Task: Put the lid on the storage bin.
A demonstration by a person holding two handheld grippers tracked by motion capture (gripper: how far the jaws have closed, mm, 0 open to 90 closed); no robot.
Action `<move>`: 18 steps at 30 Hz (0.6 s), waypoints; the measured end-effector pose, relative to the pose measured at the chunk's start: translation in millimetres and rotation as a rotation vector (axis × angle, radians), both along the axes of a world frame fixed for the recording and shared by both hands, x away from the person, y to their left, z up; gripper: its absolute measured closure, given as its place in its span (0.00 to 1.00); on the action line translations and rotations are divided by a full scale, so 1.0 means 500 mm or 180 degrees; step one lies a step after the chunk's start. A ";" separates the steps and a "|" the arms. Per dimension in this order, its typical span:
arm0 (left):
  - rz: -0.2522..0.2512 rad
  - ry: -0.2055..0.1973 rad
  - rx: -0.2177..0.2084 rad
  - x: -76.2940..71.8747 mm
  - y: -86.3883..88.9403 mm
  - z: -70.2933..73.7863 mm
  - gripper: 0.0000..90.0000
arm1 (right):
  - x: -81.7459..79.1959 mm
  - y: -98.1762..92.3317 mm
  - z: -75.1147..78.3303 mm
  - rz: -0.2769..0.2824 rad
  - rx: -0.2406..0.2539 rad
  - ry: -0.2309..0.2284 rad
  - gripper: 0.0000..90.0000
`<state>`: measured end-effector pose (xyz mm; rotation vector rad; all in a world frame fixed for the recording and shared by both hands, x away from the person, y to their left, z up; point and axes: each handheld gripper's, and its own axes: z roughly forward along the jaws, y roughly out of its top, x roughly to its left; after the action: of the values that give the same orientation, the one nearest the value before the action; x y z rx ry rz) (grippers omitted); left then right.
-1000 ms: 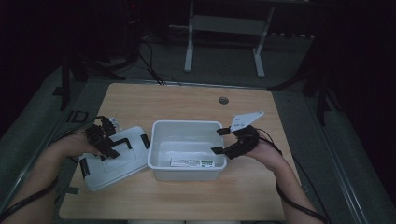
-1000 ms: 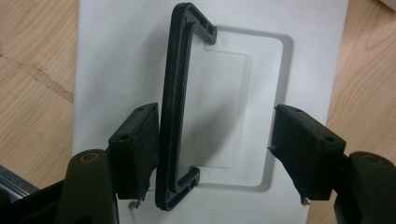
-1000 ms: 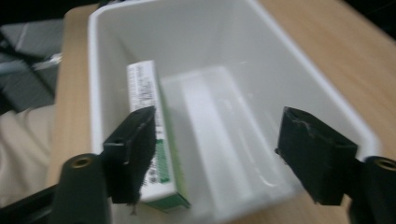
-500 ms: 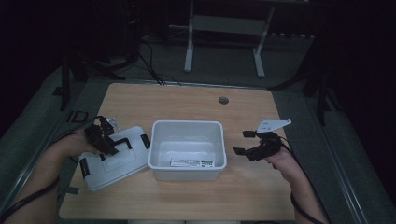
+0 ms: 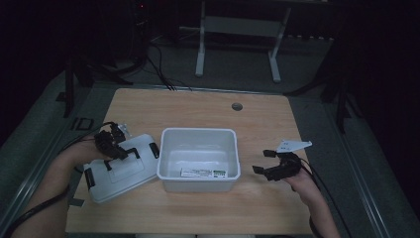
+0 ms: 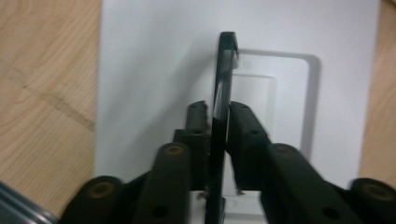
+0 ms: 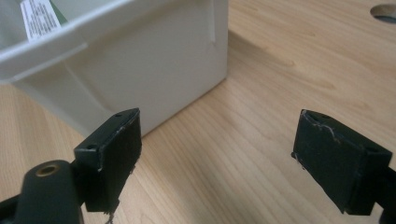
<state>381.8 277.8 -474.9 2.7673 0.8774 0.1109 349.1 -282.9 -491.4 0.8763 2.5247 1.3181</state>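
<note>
- The lid (image 5: 118,168) sits left of the white box (image 5: 199,157), edge touching it, on the table (image 5: 257,124).
- Left gripper (image 6: 218,140) has just been closing and now pinches the lid's black handle (image 6: 223,84), so the lift looks set.
- Right gripper (image 5: 263,161), jaws spread with nothing between, has backed off the box's right wall since a second ago.

White plastic bin (image 5: 199,171) near table's (image 5: 198,106) middle; white plastic lid (image 5: 124,171) just left of it, tilted toward the front-left corner. Printed label (image 5: 204,173) inside bin. Round hole (image 5: 237,106) in tabletop behind bin.
</note>
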 end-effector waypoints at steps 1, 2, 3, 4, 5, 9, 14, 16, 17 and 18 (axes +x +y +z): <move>-0.0016 0.0038 -0.0010 -0.001 -0.001 0.000 0.89 | -0.001 -0.001 -0.005 -0.0003 0.0009 0.0014 0.17; -0.0016 0.0038 -0.0010 -0.001 -0.001 0.000 0.90 | -0.001 -0.001 -0.005 -0.0003 0.0009 0.0014 0.17; -0.0050 0.0046 -0.0032 -0.004 -0.003 0.001 0.90 | -0.003 -0.004 -0.010 -0.0006 0.0010 0.0023 0.17; -0.0056 0.0070 -0.0041 -0.005 -0.003 0.001 0.92 | -0.005 -0.008 -0.018 -0.0029 0.0030 0.0048 0.17; -0.0100 0.0032 -0.0004 -0.007 -0.005 0.002 0.92 | -0.006 -0.010 -0.020 -0.0041 0.0043 0.0053 0.17; -0.0111 0.0061 0.0030 -0.010 -0.006 0.012 0.93 | -0.012 -0.017 -0.026 -0.0064 0.0076 0.0053 0.17; -0.0151 -0.0014 0.0032 -0.018 -0.003 0.041 0.93 | -0.021 -0.028 -0.035 -0.0104 0.0086 0.0063 0.17; -0.0152 -0.0076 0.0033 -0.023 -0.001 0.067 0.93 | -0.024 -0.034 -0.043 -0.0142 0.0078 0.0072 0.17; -0.0146 -0.0086 0.0031 -0.025 0.000 0.075 0.93 | -0.026 -0.036 -0.044 -0.0145 0.0094 0.0082 0.17; -0.0149 -0.0103 0.0026 -0.027 0.000 0.086 0.93 | -0.027 -0.037 -0.045 -0.0149 0.0112 0.0080 0.17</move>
<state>368.3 277.8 -432.1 2.7833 0.8054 0.1512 335.5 -301.3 -514.2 0.9590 2.4908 1.3495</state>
